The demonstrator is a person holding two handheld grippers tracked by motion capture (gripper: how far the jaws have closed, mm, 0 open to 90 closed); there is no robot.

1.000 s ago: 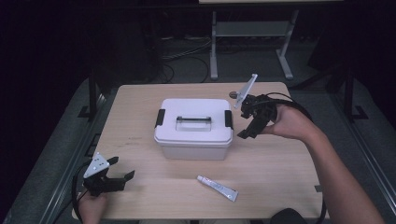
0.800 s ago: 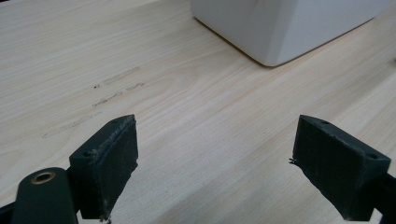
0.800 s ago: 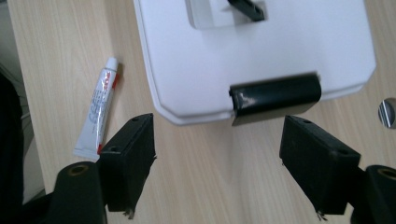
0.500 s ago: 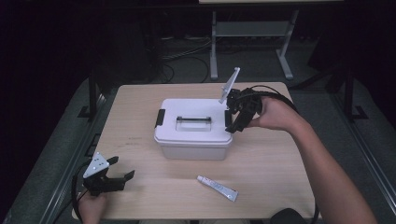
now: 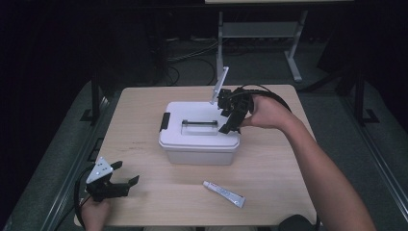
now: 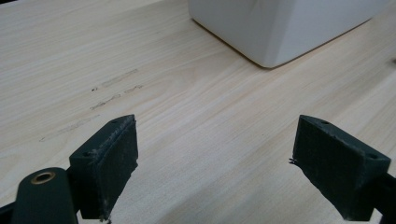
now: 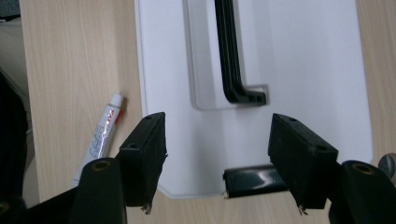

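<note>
Lid shut on white box (image 5: 199,137); right hand-held gripper (image 5: 230,114) above it, jaws closing, nothing between.

The table (image 5: 144,125) was lit evenly from above, while everything around the table was left nearly black. Soft shadows were cast beneath the white box (image 5: 199,144). In both gripper views, the near jaws were rendered slightly blurred.

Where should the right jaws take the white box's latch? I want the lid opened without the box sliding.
Probably the black latch on the box end nearest the right gripper. Come from above that end: the latch lies flat against the wall below the lid edge, its lower lip likely the part to catch.
</note>
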